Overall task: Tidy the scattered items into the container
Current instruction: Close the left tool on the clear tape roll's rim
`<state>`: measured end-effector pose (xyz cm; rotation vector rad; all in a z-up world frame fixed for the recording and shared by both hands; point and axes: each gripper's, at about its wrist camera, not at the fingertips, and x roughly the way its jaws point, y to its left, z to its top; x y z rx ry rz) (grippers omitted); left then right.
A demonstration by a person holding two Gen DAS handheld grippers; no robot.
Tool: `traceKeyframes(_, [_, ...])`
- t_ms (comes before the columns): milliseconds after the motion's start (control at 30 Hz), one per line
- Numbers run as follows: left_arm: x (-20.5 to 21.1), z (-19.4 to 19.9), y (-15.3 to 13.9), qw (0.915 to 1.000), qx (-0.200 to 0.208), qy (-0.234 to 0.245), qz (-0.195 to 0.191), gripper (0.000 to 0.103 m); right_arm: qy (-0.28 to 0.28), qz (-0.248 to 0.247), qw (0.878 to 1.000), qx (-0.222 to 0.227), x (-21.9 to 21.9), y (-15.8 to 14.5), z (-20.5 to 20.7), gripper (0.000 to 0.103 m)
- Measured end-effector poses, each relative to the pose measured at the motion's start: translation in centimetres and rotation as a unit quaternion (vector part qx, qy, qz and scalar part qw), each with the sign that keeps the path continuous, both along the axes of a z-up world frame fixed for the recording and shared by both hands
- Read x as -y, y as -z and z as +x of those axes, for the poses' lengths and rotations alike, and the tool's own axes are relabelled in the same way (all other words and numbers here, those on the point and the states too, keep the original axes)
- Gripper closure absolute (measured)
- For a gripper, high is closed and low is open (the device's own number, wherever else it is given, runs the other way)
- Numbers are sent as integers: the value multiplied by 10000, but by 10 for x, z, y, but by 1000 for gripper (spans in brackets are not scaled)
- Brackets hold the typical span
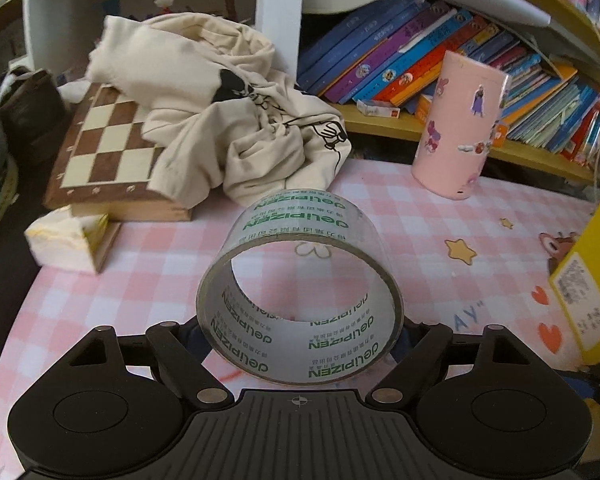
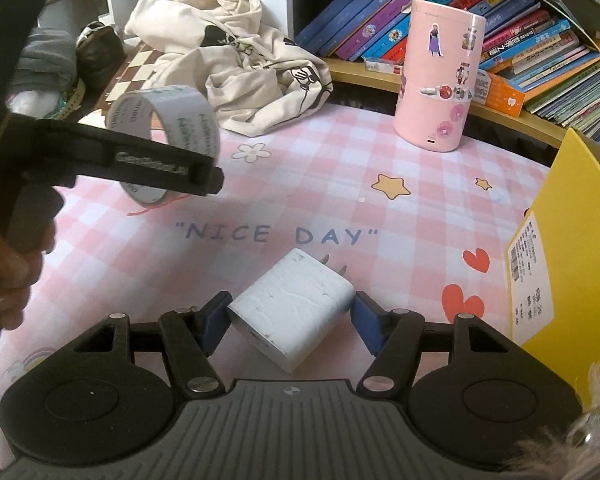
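A roll of clear packing tape [image 1: 300, 288] with green print stands on edge between the jaws of my left gripper [image 1: 300, 332], which is shut on its sides and holds it off the pink checked tablecloth [image 1: 140, 272]. The right wrist view shows this roll [image 2: 164, 120] in the left gripper [image 2: 168, 164], carried by a person's hand [image 2: 8, 280] at the left. A white plug charger [image 2: 296, 308], prongs pointing away, sits between the blue pads [image 2: 214, 322] of my right gripper [image 2: 290, 320], which is shut on it. A yellow box [image 2: 560, 248] stands at the right edge.
A pink sticker-covered cylinder [image 2: 440, 76] stands at the back of the cloth. A crumpled cream garment [image 1: 228, 120] lies over a chessboard box [image 1: 108, 148] at the back left. Leaning books [image 1: 440, 52] fill a low shelf behind. The yellow box [image 1: 592, 280] borders the right side.
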<state>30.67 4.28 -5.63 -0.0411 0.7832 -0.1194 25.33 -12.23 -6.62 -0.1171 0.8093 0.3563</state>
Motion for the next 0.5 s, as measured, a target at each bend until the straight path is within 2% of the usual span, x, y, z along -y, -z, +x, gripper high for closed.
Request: traceKeyframes(500, [-25, -78, -19, 9989, -145, -233, -371, 19, -119, 68, 9999, 90, 0, -14, -53, 40])
